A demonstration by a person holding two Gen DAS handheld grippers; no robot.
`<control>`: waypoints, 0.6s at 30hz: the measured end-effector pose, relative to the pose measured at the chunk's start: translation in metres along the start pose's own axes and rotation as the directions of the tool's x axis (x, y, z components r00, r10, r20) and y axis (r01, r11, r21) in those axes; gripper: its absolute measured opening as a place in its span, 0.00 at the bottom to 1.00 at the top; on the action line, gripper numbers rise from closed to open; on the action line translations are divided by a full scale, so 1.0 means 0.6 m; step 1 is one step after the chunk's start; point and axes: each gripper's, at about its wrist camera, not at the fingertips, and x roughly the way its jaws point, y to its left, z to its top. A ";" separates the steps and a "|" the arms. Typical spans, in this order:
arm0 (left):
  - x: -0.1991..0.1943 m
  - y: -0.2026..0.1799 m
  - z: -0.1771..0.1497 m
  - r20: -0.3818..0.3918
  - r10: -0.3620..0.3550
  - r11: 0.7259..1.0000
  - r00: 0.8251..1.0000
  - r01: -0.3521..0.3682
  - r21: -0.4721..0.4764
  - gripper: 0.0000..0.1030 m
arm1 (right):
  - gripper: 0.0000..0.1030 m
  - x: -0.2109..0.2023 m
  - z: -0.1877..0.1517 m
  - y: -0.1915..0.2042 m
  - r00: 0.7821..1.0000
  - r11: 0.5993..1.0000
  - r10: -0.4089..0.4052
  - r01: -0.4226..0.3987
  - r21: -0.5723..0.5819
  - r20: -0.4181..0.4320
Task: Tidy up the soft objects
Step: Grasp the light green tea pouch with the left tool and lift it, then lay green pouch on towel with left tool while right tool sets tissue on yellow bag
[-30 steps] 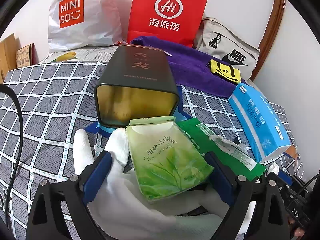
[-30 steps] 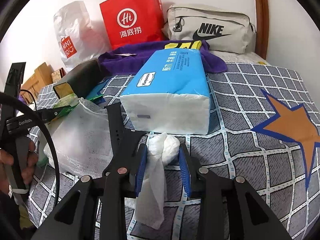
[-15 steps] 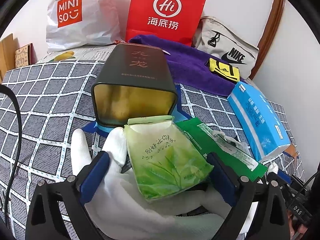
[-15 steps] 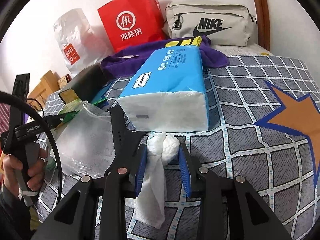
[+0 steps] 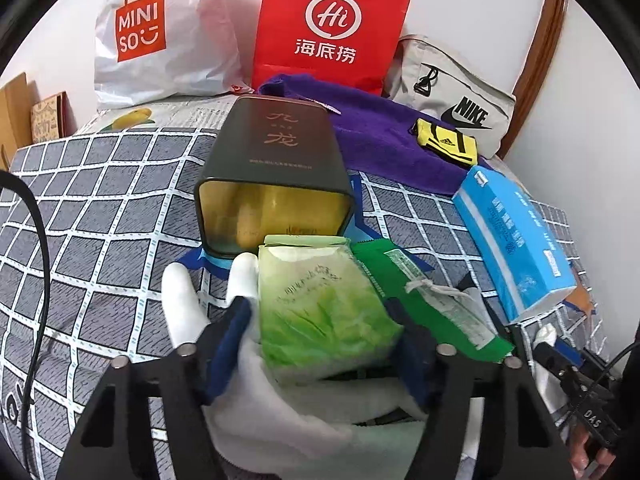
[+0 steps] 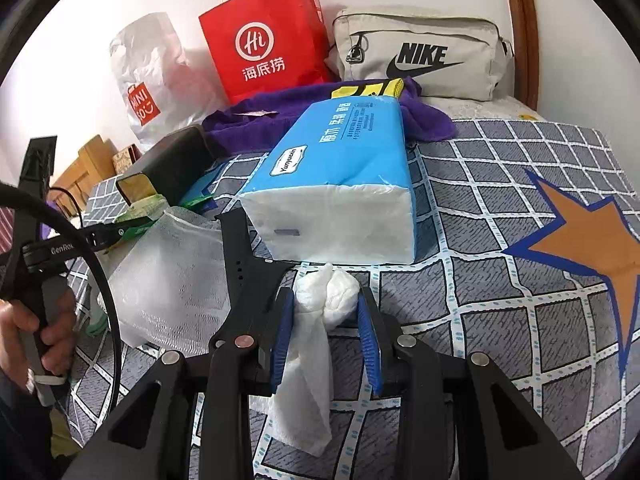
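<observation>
In the left wrist view my left gripper (image 5: 320, 328) has closed in on a light green tea pouch (image 5: 320, 304) that lies on a white glove (image 5: 224, 320); its blue pads press the pouch and glove from both sides. A dark green pouch (image 5: 432, 300) lies just right of it. An open dark tin (image 5: 272, 176) lies on its side right behind. In the right wrist view my right gripper (image 6: 326, 312) is shut on a crumpled white tissue (image 6: 324, 300), whose tail hangs down. The blue tissue pack (image 6: 340, 176) lies just beyond it.
A checked grey bedspread (image 6: 500, 208) covers the bed. At the back stand a red paper bag (image 5: 332, 24), a white Miniso bag (image 5: 160, 36), a grey Nike bag (image 6: 420, 52), a purple towel (image 5: 380, 136) and a yellow item (image 5: 446, 146). A clear mesh bag (image 6: 176, 264) lies left of my right gripper.
My left gripper's fingers have closed in from wide open onto the light green pouch and glove. My right gripper has stayed shut on the tissue and hardly moved.
</observation>
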 end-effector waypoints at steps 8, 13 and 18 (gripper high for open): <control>-0.030 0.007 0.012 0.006 -0.033 0.999 0.999 0.033 -0.016 0.51 | 0.31 -0.025 0.006 -0.012 1.000 0.998 0.016 -0.015 0.056 -0.023; -0.061 0.010 0.023 0.030 -0.058 0.998 0.998 0.058 -0.010 0.51 | 0.31 -0.055 0.014 -0.015 0.999 0.995 0.052 -0.051 0.082 -0.010; -0.085 0.020 0.039 0.050 -0.102 0.994 0.994 0.103 -0.032 0.51 | 0.31 -0.081 0.025 0.000 0.998 0.996 0.071 -0.070 0.053 0.000</control>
